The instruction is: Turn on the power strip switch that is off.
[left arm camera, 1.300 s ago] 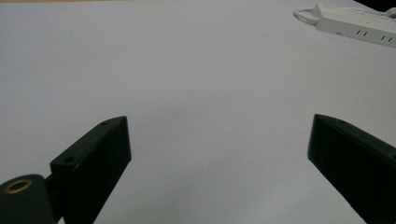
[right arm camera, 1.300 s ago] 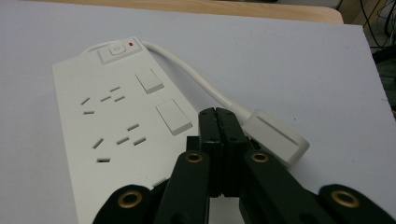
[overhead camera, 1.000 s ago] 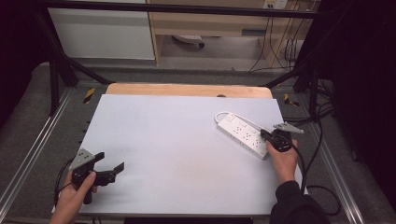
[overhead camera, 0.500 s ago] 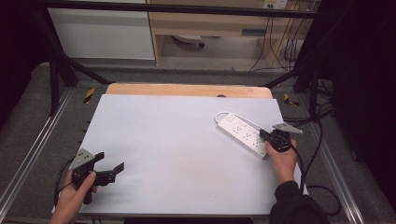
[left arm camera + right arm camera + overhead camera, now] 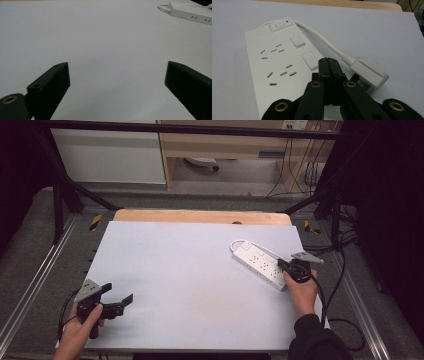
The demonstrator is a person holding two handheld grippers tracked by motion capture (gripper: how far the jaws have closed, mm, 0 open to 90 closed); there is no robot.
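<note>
Power strip [image 5: 260, 264] lies flat on the counter [image 5: 190, 280], right side, toward the far half. In the high view its long axis runs diagonally: switch end points far-left, other end near-right toward the right gripper [image 5: 294, 268]. Sockets face up. White cord [image 5: 322, 40] leaves the switch end, loops back along the strip's side and ends in the plug [image 5: 368, 72], which lies on the counter just beside the strip. In the right gripper view, a red light shows next to the switch [image 5: 279, 24].

Right gripper: jaws pressed together with nothing between them, tips over the strip's near end, next to the plug; can't tell if they touch it.

Left gripper [image 5: 116, 299]: jaws spread wide, holding nothing, at the counter's near-left corner, well apart from the strip. It points across bare counter toward the strip, seen far off in the left gripper view [image 5: 190, 11].
</note>
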